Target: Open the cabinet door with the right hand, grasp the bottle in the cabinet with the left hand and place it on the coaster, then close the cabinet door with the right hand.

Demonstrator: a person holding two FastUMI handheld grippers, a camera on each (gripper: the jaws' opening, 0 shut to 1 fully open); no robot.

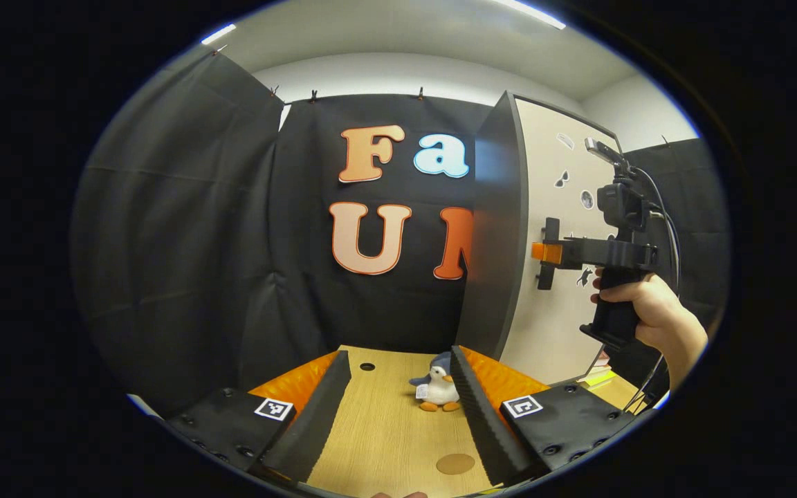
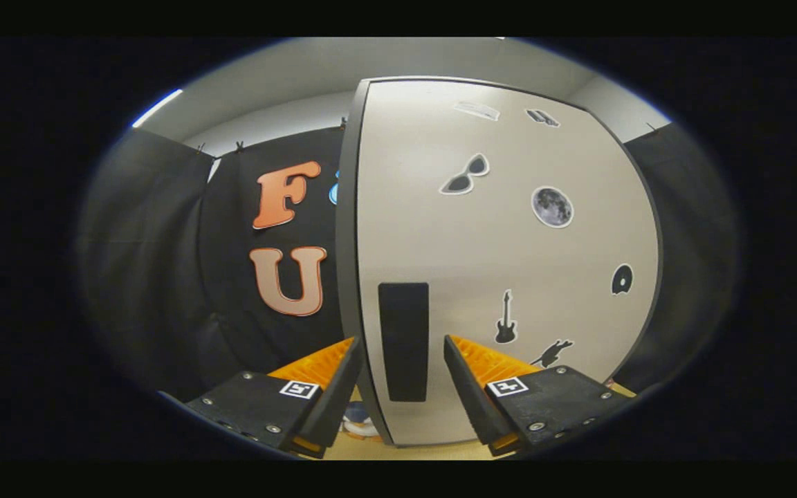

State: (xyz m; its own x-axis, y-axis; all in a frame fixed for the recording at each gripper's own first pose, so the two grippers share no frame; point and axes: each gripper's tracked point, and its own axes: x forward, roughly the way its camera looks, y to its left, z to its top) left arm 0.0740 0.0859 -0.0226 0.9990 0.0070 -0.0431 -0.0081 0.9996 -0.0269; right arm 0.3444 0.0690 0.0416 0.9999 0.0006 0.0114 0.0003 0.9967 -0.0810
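- Left gripper view: the left gripper (image 1: 398, 408) is held with fingers spread wide over the table (image 1: 385, 443); nothing is gripped.
- A coaster (image 1: 455, 463) lies between the fingers, close to the right one; a penguin toy (image 1: 438, 391) stands farther off.
- The right gripper (image 1: 547, 253), held in a hand (image 1: 654, 311), is seen at the door (image 1: 557, 277), by the handle.
- Right gripper view: the right gripper (image 2: 402, 370) is spread, its fingers astride the handle (image 2: 404, 339) without pressing it; the door is shut.

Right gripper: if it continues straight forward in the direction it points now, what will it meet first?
Most likely the dark handle on the cabinet door. It stands between the open fingers of the right gripper, directly ahead; the left gripper view shows the gripper already at the handle, though contact is unclear.
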